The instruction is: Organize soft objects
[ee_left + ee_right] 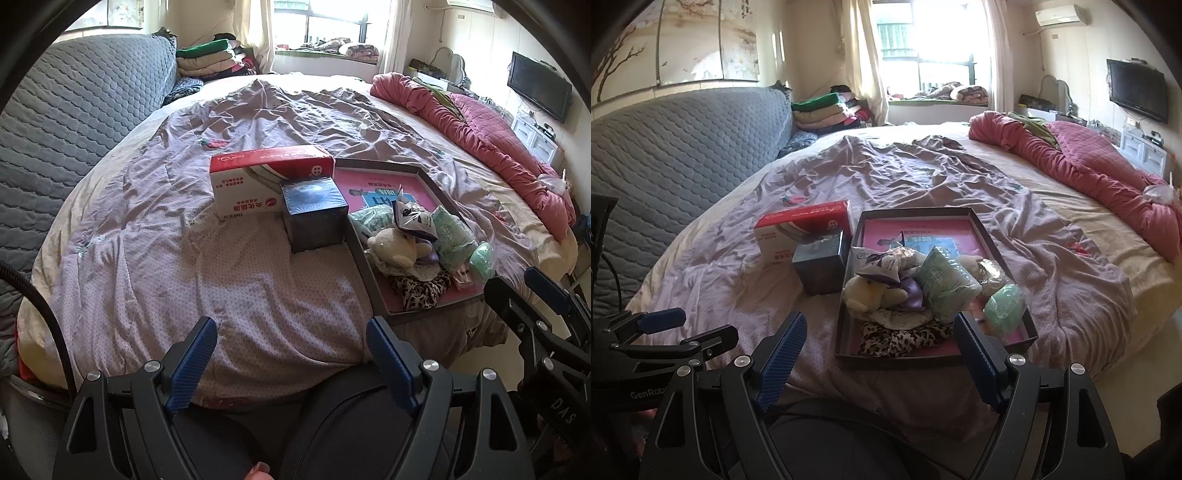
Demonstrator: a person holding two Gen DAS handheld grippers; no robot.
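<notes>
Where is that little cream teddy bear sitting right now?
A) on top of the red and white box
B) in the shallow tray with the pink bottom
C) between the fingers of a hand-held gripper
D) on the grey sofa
B: the teddy bear lies among packets and cloth inside the tray, and both hand-held grippers are open and empty.

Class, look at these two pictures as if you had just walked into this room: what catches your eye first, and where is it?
First, the shallow tray near the bed's front edge, heaped with soft things: a cream plush toy, pale green packs and a leopard-print cloth. Just left of it stand a red-and-white box and a dark cube box. Along the bed's right side sprawls a pink quilt.
</notes>
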